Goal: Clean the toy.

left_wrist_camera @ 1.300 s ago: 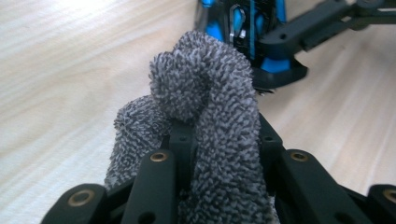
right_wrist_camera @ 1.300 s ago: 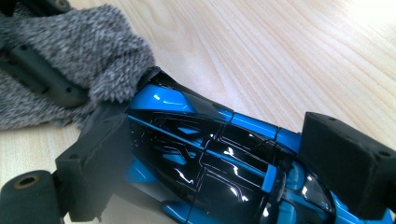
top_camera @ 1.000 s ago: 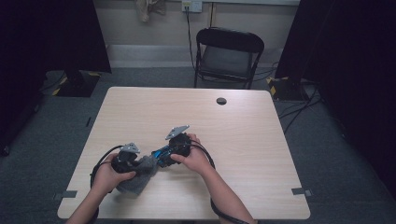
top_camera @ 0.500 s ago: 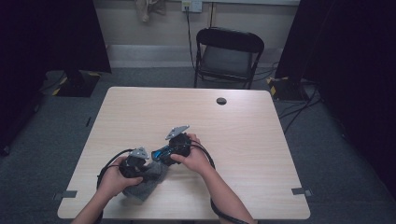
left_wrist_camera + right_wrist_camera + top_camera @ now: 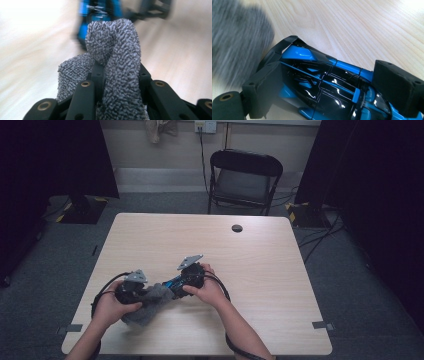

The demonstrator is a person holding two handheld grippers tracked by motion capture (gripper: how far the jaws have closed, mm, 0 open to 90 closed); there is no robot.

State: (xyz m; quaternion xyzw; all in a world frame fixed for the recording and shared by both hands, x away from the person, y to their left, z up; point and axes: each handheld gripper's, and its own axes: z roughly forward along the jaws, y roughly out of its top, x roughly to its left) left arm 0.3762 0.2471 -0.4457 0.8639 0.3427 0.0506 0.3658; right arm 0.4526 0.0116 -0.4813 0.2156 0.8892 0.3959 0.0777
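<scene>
We see both forearms entering from the near edge of the desk point(image 5: 260, 250), hands angled inward toward each other. The left tool point(image 5: 134, 291) is clenched on a grey cloth point(image 5: 117, 65), a fold of it bunched between the jaws and standing above them. The right tool point(image 5: 187, 276) grips a blue and black toy car point(image 5: 324, 85) across its body, one jaw on each flank. Car and cloth sit at the near-left part of the desk, the cloth just beside the car's end; contact we cannot confirm.
</scene>
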